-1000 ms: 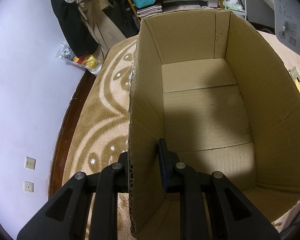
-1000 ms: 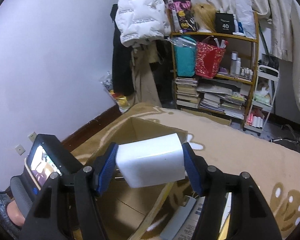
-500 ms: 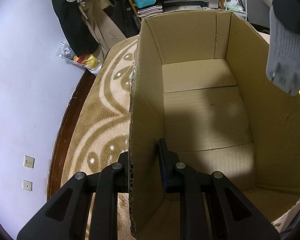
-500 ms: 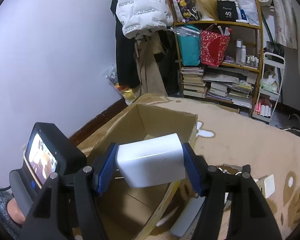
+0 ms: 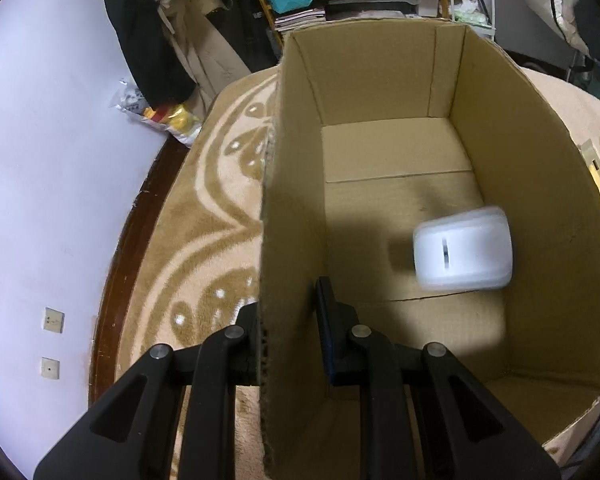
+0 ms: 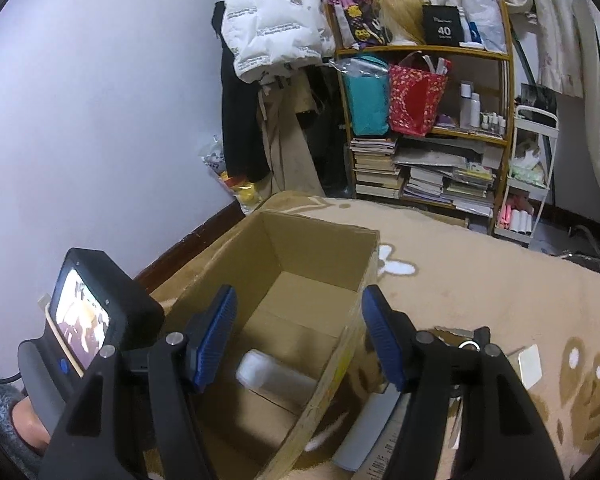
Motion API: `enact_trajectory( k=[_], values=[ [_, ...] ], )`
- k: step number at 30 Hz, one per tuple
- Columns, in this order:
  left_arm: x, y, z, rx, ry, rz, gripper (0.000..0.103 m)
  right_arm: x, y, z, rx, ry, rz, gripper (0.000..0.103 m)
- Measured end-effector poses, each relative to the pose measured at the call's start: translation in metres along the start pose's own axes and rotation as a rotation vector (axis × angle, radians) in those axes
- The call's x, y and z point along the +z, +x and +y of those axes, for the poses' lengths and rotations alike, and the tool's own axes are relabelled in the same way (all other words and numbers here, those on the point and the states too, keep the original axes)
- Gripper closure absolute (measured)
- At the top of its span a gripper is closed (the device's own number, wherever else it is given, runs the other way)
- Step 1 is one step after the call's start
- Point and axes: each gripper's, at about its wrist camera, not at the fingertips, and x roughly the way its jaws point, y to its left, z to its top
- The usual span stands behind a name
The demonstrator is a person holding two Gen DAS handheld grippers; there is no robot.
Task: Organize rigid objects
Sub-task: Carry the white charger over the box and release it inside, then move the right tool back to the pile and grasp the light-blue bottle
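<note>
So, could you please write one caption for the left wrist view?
Left gripper clamps the cardboard box wall while a blurred white plastic object lands inside.

Open-topped cardboard box, mouth clear from above. Floor mostly bare; blurred white block against the right wall. Left wall pinched by left claw, 1 finger inside near corner. Right claw spread wide above the right wall's rim. Clutter crowding the rug beside that wall.
</note>
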Motion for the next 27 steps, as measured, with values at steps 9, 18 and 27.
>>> enact_trajectory(
  k=[9,18,27],
  values=[
    [-0.001,-0.002,0.003,-0.012,-0.007,-0.007,0.085,-0.01,-0.002,-0.024,-0.095,0.058,0.034,0.0],
    [-0.001,-0.002,0.004,-0.015,-0.01,-0.007,0.084,-0.018,-0.002,-0.046,-0.148,0.123,0.06,0.0],
    [-0.002,-0.001,0.006,-0.017,-0.011,-0.008,0.084,-0.034,0.015,-0.066,-0.192,0.183,0.146,0.005]
  ],
)
